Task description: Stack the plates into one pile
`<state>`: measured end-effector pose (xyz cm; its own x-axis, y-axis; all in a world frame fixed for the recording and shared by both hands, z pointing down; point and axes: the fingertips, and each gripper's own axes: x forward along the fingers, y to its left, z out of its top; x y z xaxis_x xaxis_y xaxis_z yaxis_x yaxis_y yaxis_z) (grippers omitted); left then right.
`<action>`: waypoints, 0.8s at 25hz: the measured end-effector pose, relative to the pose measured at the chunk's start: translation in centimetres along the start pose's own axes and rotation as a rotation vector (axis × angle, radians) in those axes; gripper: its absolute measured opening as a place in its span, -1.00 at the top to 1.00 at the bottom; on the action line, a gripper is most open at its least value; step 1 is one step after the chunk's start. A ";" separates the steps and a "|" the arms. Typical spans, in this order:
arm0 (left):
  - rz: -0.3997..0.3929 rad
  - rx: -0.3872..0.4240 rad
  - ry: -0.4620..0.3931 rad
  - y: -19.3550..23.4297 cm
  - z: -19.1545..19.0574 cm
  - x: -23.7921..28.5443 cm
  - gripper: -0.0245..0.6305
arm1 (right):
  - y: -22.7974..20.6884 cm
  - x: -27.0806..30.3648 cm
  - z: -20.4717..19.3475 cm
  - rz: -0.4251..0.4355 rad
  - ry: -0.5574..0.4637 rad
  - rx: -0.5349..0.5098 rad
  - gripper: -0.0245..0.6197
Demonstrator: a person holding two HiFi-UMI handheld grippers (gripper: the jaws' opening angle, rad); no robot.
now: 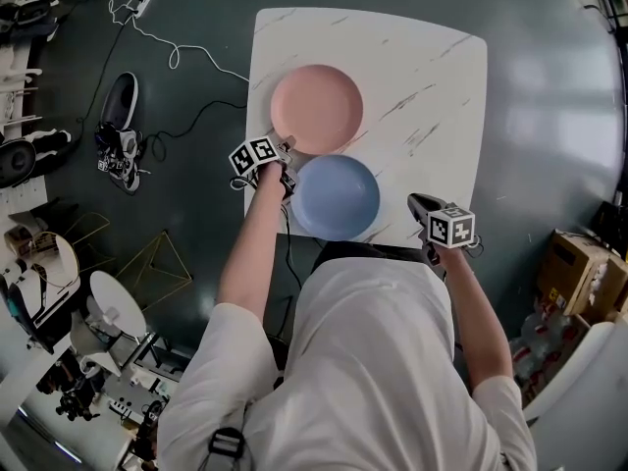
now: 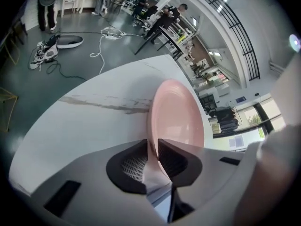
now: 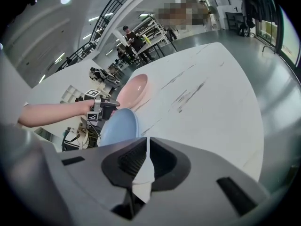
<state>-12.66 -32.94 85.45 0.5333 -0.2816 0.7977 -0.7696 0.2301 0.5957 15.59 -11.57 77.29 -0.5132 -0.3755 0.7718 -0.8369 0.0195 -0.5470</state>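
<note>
Head view: the person's torso covers the near edge of the white marble-pattern tabletop. The left claw tips are too small there to read. The left gripper view settles it: left claw is clamped on the near rim of the round pink plate, and that bit of rim is buried between the pads. The pink plate sits toward the far-left of the tabletop, with the round blue plate just in front of it. The rims meet or nearly do, and I can't tell whether they overlap.

Right claw: jaws drawn together, only a thin slit, nothing in it. It's over the near-right tabletop edge, apart from both plates. Its own body cuts off the blue plate's near side in the right gripper view.

Around: dark shoes and a white cable on the grey floor to the left, and a cardboard box to the right. People stand in the background, too small to make out.
</note>
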 end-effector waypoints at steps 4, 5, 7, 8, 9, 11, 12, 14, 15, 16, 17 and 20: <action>0.012 -0.030 0.014 0.0 -0.2 0.8 0.73 | -0.9 -0.1 -0.3 -0.013 0.000 0.015 0.81; 0.012 -0.033 0.022 -0.1 -0.4 0.9 0.73 | -1.0 -0.1 -0.4 -0.016 0.000 0.016 0.81; 0.003 -0.063 0.022 0.0 -0.4 1.0 0.78 | -1.1 -0.1 -0.5 -0.019 -0.001 0.019 0.81; -0.007 -0.090 0.014 0.0 -0.3 0.9 0.79 | -1.1 -0.2 -0.6 -0.021 -0.003 0.018 0.81; -0.021 -0.122 0.000 0.1 -0.2 0.7 0.81 | -1.1 -0.2 -0.7 -0.023 -0.006 0.015 0.81; -0.051 -0.169 -0.031 0.0 0.2 0.2 0.83 | -1.1 -0.4 -0.7 -0.029 -0.013 0.001 0.81; -0.058 -0.169 -0.041 -0.1 0.3 0.0 0.83 | -1.2 -0.4 -0.7 -0.032 -0.017 -0.004 0.81; -0.065 -0.145 -0.059 -0.5 0.6 -0.6 0.83 | -1.3 -0.6 -0.6 -0.035 -0.028 -0.007 0.81; -0.069 -0.134 -0.069 -0.7 0.8 -0.9 0.82 | -1.4 -0.6 -0.6 -0.037 -0.032 -0.007 0.81; -0.073 -0.127 -0.077 -0.8 0.9 -1.2 0.82 | -1.4 -0.6 -0.5 -0.037 -0.034 -0.007 0.81; -0.077 -0.124 -0.085 -0.9 1.1 -1.6 0.81 | -1.3 -0.6 -0.5 -0.038 -0.036 -0.011 0.81; -0.095 -0.129 -0.100 -1.0 1.0 -2.6 0.79 | -1.1 -0.7 -0.6 -0.046 -0.039 -0.030 0.81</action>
<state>-13.65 -33.41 82.69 0.5589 -0.3977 0.7277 -0.6622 0.3141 0.6803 16.76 -10.75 77.51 -0.4667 -0.4126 0.7823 -0.8650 0.0289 -0.5009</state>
